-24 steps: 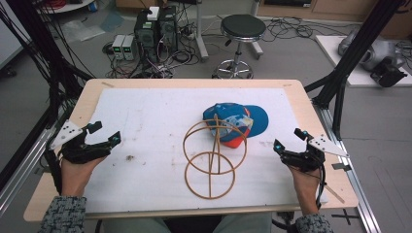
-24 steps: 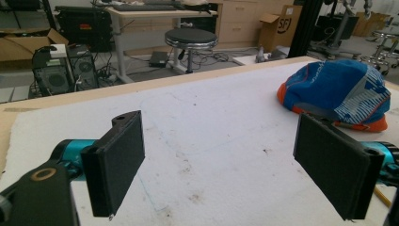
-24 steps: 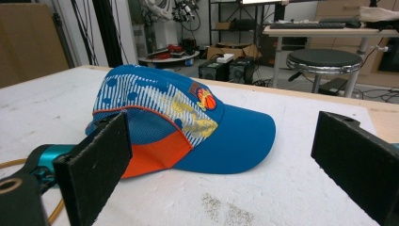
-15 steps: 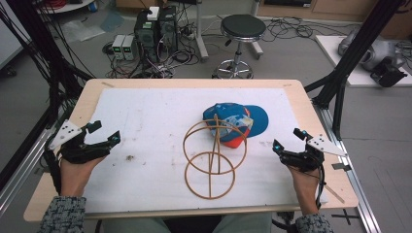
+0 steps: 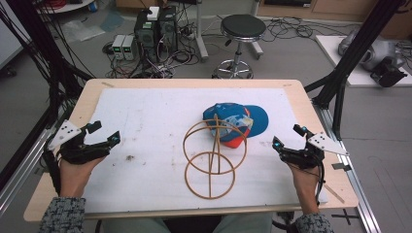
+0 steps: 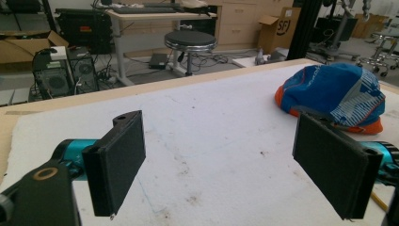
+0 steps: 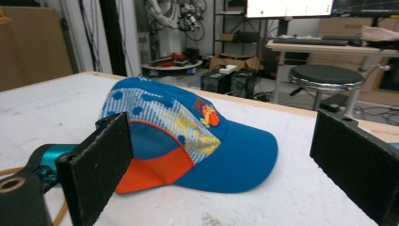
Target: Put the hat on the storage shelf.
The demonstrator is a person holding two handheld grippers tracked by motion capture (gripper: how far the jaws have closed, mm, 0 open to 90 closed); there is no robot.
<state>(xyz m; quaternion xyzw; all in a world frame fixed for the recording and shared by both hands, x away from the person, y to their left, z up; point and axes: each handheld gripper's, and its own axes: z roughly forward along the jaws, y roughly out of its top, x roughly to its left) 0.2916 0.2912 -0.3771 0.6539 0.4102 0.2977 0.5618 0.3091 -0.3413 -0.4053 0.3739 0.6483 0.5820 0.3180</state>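
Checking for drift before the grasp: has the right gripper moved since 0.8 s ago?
No. In the high view the right gripper holds the same spot beside the table's right edge, just right of the cap.

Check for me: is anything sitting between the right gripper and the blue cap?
Nothing visible. The right gripper, jaws open, faces the blue cap across bare white mat. The wooden ring stand sits beside the cap, off that line.
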